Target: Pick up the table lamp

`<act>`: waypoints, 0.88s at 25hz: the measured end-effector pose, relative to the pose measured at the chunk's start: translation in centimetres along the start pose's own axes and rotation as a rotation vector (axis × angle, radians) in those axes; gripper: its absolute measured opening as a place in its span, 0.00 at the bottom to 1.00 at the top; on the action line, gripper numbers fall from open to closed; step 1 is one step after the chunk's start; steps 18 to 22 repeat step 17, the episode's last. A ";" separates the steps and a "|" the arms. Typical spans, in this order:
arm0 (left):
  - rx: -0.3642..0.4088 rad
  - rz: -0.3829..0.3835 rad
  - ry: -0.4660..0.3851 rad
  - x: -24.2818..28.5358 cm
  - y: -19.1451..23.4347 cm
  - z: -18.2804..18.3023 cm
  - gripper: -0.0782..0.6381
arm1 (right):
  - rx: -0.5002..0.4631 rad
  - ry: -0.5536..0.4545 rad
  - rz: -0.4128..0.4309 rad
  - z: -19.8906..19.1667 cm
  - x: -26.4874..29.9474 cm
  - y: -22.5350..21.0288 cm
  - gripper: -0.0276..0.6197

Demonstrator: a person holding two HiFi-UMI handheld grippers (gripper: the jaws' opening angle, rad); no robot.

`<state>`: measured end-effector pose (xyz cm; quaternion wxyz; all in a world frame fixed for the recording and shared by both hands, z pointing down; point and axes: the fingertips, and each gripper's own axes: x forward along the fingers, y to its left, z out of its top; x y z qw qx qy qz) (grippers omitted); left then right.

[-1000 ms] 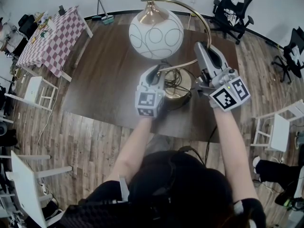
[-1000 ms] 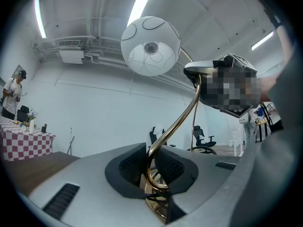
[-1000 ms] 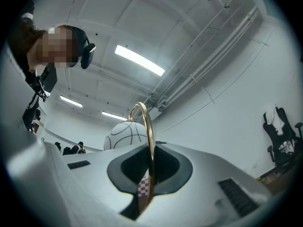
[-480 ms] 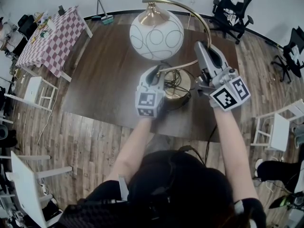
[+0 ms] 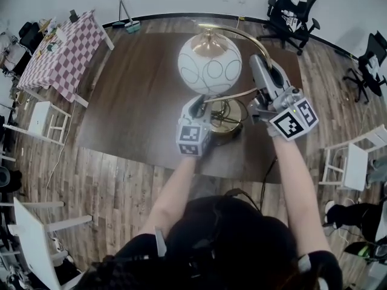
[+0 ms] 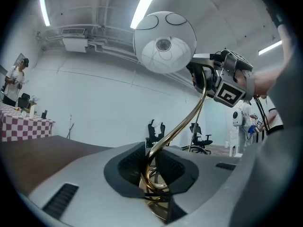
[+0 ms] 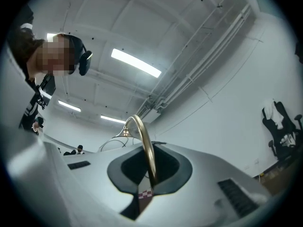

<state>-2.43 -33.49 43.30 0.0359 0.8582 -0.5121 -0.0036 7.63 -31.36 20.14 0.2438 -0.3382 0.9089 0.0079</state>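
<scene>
Head view, person seen from above with 2 hand-held grippers raised over a brown table (image 5: 139, 101). The table lamp (image 5: 210, 65), a white globe shade patterned with dark looping lines and hung from a curved brass arc, stands near the table's front edge, with its round brass base (image 5: 228, 116) and a coil of cord showing between the 2 grippers; whether the base rests on the tabletop or hangs just above it cannot be told. The left gripper (image 5: 198, 101) reaches in level at the foot of the lamp. In the left gripper view its jaws, which have just eased a little wider, pinch the brass stem (image 6: 171, 133) just above the base, and the stem rises from them up to the globe overhead. The right gripper (image 5: 261, 65) sits higher, tilted upward at the lamp's right side. In the right gripper view its jaws are clenched on the thin brass arc (image 7: 144, 141), which climbs out of the pads and bends over to the left. Surroundings: a table with a red-checked cloth (image 5: 57, 53) at upper left bears several small items too small to identify; black office chairs (image 5: 290, 11) stand along the far wall, and a white chair (image 5: 347, 165) stands at the right.
</scene>
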 end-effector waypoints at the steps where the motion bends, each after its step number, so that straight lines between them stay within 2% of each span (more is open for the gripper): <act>1: -0.011 0.001 0.001 -0.1 0.0 -0.3 0.20 | -0.003 0.001 0.009 -0.1 0.2 0.3 0.04; 5: -0.015 0.024 -0.004 -0.3 1.0 -0.6 0.20 | 0.006 -0.003 0.044 -0.8 0.7 1.0 0.04; 10: 0.016 0.035 0.006 -0.1 1.7 -0.9 0.20 | 0.047 -0.025 0.029 -1.4 0.0 0.2 0.04; 22: -0.006 0.035 0.002 0.2 1.5 -0.9 0.20 | 0.030 -0.021 0.067 -0.9 0.7 0.7 0.04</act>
